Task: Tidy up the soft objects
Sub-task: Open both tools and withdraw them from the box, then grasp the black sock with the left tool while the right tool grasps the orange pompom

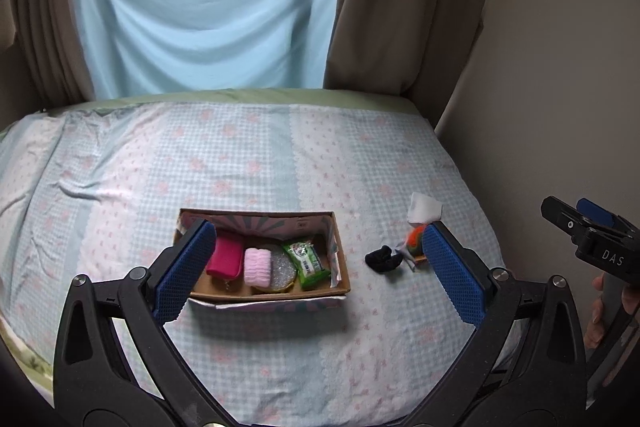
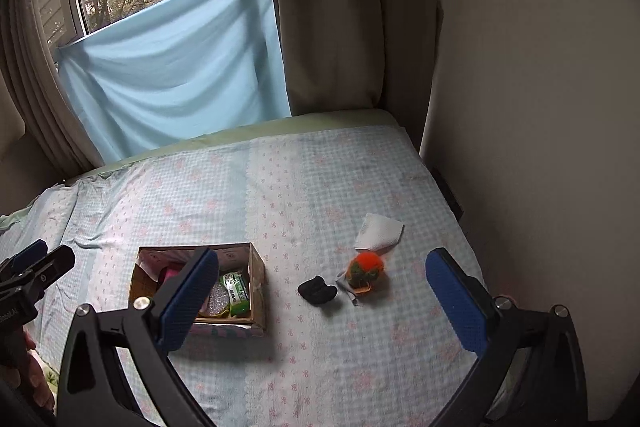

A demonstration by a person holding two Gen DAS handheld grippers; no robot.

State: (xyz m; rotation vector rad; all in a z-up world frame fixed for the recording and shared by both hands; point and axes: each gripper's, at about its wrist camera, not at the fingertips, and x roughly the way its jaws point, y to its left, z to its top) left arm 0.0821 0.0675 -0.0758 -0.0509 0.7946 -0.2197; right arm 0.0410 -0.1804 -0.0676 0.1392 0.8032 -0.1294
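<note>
Three soft pieces lie loose on the bed right of the cardboard box (image 2: 256, 291): black sock (image 2: 317, 290), orange pompom (image 2: 366, 269), white tissue (image 2: 378, 231). All look light and squashy; pinch each mid-bulk. Both grippers, left gripper (image 1: 316, 267) and right gripper (image 2: 320, 301), hover with jaws released, empty.

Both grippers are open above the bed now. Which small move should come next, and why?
Probably lower the open right gripper onto the small black fabric bundle. It lies loose on the checked bedsheet, outside the cardboard box that already holds other soft items, and it sits nearest the box. The left gripper is open too, above the box.
</note>
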